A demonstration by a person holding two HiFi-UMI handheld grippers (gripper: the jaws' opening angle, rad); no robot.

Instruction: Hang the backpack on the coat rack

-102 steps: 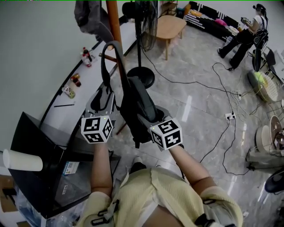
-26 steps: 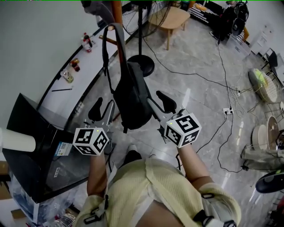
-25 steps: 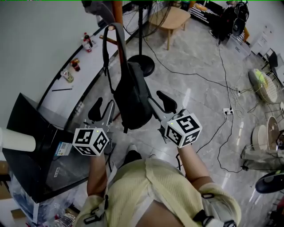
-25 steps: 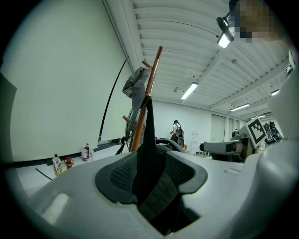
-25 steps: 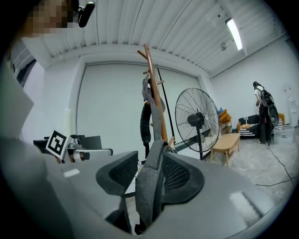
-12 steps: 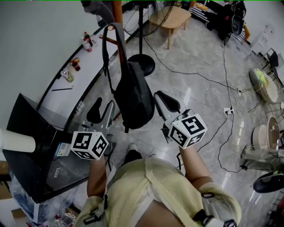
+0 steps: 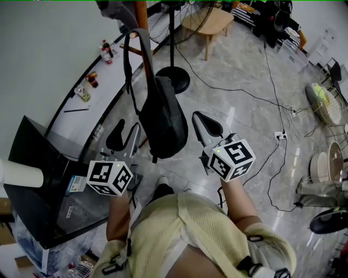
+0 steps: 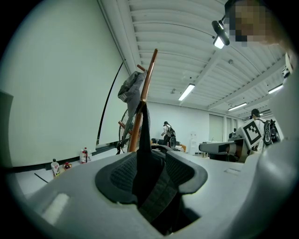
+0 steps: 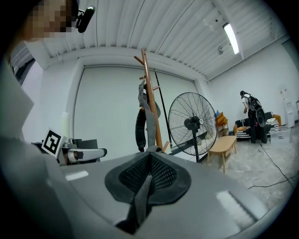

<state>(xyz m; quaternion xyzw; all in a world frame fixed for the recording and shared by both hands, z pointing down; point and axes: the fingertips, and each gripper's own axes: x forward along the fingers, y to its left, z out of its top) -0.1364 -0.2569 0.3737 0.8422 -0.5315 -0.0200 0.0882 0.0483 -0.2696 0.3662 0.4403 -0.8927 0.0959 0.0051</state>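
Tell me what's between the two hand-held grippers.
The backpack, hanging on the coat rack. The head view shows it between the left hand-held gripper and the right hand-held gripper.

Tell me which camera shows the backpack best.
The head view: the whole backpack hangs by its strap from the coat rack. The left gripper view shows only a dark, edge-on strip of it; the right gripper view shows it small and far off.
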